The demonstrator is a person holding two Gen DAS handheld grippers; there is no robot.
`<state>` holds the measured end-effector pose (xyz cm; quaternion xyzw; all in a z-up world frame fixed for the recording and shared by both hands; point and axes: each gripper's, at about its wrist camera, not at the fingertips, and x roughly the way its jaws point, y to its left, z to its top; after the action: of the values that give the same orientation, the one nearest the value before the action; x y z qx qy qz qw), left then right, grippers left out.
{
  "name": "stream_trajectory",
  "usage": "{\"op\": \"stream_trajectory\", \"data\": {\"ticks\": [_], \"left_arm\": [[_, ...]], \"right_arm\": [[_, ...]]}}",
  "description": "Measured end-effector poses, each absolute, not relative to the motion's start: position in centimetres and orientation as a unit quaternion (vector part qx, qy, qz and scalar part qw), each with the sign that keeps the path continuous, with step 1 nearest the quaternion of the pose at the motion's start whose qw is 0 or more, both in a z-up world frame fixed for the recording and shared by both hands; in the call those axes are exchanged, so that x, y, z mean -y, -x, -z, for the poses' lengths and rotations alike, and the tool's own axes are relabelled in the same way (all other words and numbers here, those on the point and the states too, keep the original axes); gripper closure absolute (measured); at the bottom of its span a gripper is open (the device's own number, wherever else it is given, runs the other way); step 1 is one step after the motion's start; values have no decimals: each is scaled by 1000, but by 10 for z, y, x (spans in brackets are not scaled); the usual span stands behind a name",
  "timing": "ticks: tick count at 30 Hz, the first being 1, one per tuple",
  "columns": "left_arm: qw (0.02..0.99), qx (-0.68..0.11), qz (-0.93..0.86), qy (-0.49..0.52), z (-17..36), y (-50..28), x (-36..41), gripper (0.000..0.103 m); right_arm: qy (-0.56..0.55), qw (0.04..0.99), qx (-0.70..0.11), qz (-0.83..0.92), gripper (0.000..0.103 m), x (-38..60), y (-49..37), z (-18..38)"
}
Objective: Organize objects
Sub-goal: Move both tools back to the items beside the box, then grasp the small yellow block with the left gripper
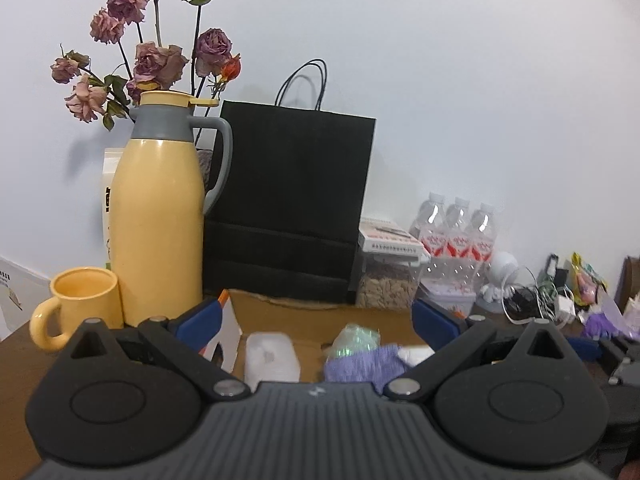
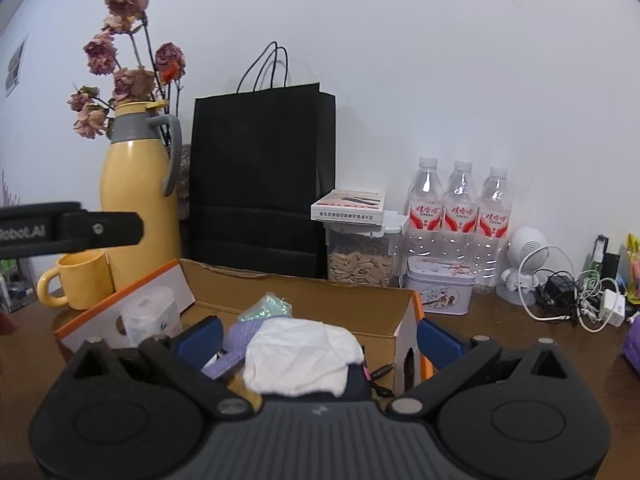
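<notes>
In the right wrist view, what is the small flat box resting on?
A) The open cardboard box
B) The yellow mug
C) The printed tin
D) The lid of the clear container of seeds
D: the small flat box lies on the white lid of the clear container of seeds, next to the black paper bag.

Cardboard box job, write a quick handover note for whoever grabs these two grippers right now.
Left gripper: open, empty, over the cardboard box.
Right gripper: open, empty, above the white cloth.
Already in the box: white cloth, purple cloth, green packet, white tub.
Left on the table: tangled cables and a purple item at the right edge, possibly still to sort.
</notes>
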<state>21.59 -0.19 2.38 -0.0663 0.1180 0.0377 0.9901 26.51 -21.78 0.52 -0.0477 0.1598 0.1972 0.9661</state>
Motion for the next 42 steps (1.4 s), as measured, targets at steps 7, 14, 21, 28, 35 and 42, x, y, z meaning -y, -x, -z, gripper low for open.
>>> {"op": "stream_trajectory", "data": {"ticks": [7,14,21,28,35,42], "left_arm": [[990,-132,-18,52,-8,-181,3,0],[986,-163,0,34,9,-157,13,0],[977,-214,4,20,36,-145,18,0],[965,-263,6,21,57,-141,18,0],[957,-291,7,8,68,-144,26,0],[949,-316,16,3,75,-150,28,0]], "right_arm": [[61,964,-152,-208,0,230,-227,-3],[74,960,-164,-214,0,236,-198,9],[78,950,-218,-209,0,240,-185,37],[79,946,-238,-205,0,242,-170,50],[74,945,-244,-204,0,244,-172,52],[76,943,-249,-208,0,243,-174,54]]}}
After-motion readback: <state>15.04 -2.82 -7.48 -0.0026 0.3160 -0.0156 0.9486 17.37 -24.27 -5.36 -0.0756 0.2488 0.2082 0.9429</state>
